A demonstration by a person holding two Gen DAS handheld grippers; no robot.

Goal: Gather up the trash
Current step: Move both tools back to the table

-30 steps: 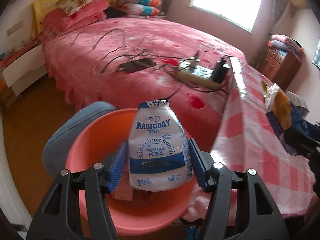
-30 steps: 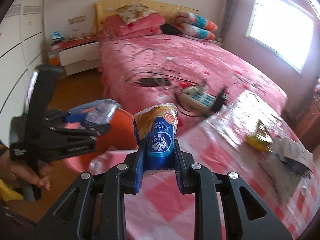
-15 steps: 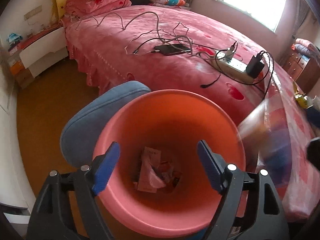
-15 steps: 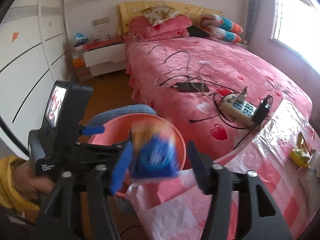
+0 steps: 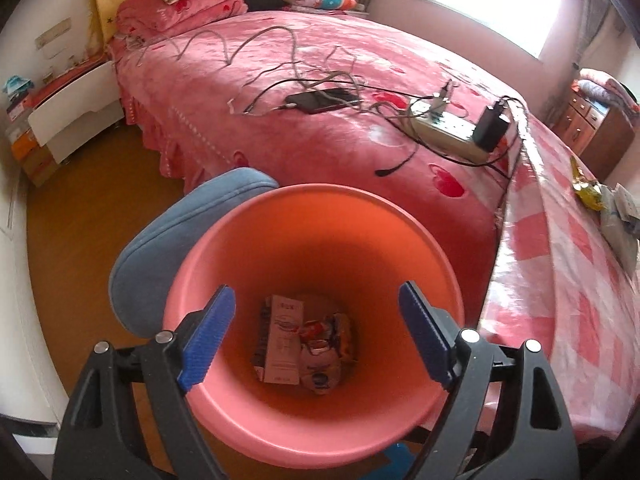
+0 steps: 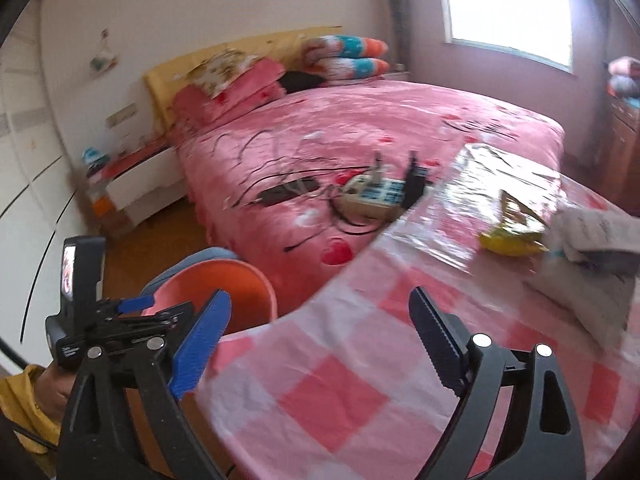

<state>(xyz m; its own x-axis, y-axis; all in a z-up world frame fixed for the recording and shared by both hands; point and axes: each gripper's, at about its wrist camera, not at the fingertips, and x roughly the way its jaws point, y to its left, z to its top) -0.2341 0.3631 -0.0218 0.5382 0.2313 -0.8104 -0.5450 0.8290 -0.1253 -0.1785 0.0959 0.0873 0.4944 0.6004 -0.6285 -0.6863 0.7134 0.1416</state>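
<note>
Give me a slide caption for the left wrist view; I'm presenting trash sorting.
Left gripper, jaws opening and empty, above the pink trash bin holding a white carton and a pouch.

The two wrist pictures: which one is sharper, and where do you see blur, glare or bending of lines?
Left wrist view: sharp; the trash in the pink bin is readable, the window burns out white, and fisheye bends the bed's edges. Right wrist view: motion-blurred, most on the checked tablecloth and yellow wrapper; glare lies on the cloth's plastic cover, and the window is overexposed.
</note>
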